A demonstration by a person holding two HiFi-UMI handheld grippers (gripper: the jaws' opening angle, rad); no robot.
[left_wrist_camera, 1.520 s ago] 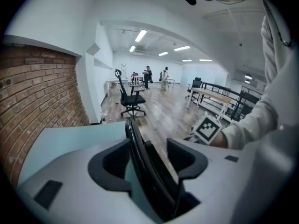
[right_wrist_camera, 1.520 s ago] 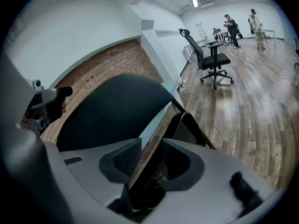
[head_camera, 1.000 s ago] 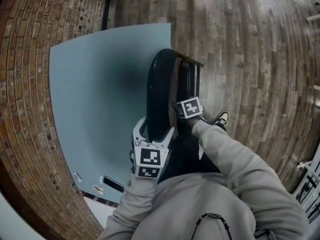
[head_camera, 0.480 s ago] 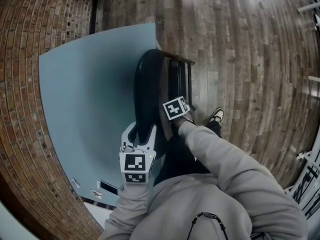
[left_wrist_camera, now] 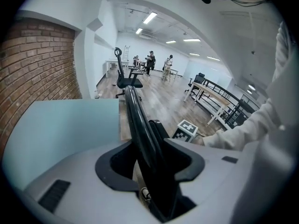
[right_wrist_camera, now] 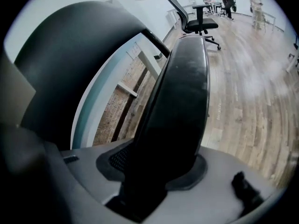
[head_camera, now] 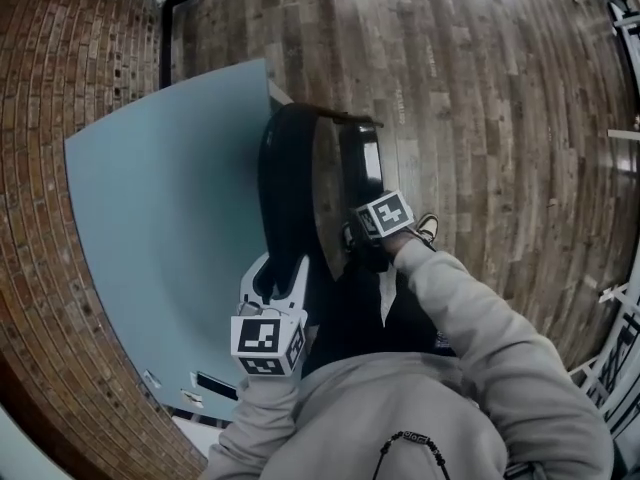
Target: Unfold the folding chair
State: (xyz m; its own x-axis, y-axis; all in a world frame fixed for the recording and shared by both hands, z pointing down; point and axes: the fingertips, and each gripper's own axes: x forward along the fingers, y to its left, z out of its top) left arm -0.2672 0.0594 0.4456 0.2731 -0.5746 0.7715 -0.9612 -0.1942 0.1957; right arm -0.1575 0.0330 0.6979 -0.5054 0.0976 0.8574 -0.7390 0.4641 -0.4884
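The black folding chair (head_camera: 288, 168) stands upright on the wooden floor beside a pale blue panel. Its backrest (left_wrist_camera: 135, 115) runs edge-on between the jaws of my left gripper (head_camera: 280, 270), whose jaws have just been closing and now clamp it (left_wrist_camera: 152, 174). My right gripper (head_camera: 357, 243) has also just been closing and grips the near edge of the padded seat (right_wrist_camera: 180, 101), which fills its jaws (right_wrist_camera: 156, 174). In the head view the seat (head_camera: 358, 168) stands a little apart from the backrest, with a narrow gap between them. The chair's legs are hidden below.
The blue panel (head_camera: 160, 218) leans on a brick wall (head_camera: 45, 188) at the left. My shoe (head_camera: 427, 228) is on the floor right of the chair. An office chair (right_wrist_camera: 196, 17), tables (left_wrist_camera: 210, 94) and several people stand far off across the room.
The right gripper has pulled the seat to the right, away from the backrest, so a gap has opened. The left gripper has closed on the backrest and shifted slightly.
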